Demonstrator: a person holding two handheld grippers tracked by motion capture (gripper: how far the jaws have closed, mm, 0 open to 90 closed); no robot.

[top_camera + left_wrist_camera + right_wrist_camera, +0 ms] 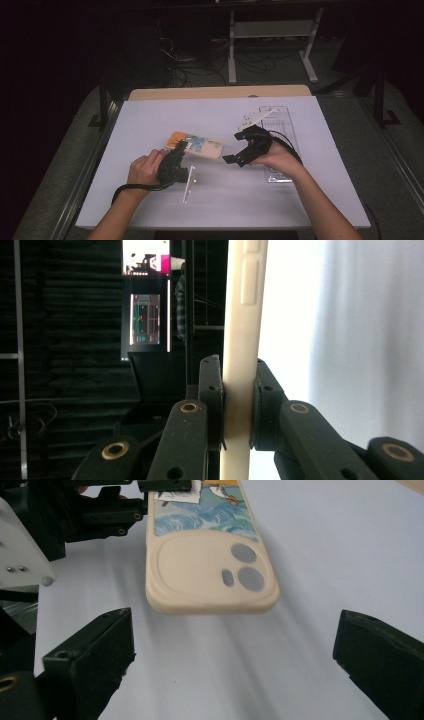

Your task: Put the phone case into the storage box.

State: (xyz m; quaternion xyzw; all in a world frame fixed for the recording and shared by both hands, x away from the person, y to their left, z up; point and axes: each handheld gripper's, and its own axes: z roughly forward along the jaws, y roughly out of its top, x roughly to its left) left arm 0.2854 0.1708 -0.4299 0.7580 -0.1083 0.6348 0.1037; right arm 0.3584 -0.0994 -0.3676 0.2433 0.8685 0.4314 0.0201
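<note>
Phone case (196, 144): cream-coloured, with a wave picture on its back, hanging just above the white table sheet (150, 120), left of the clear tray (286, 120).
Left gripper (180, 148): its jaws are pinching the case's edge, pads pressing on both faces (243, 405).
Right gripper (235, 147): its jaws are standing wide apart with nothing between them, pointing at the case's camera-cutout end (212, 577), between case and tray.
Clear tray: lying along the sheet's right side; contents too faint to tell.
White strip (188, 184): lying on the sheet, well left of the tray.
</note>
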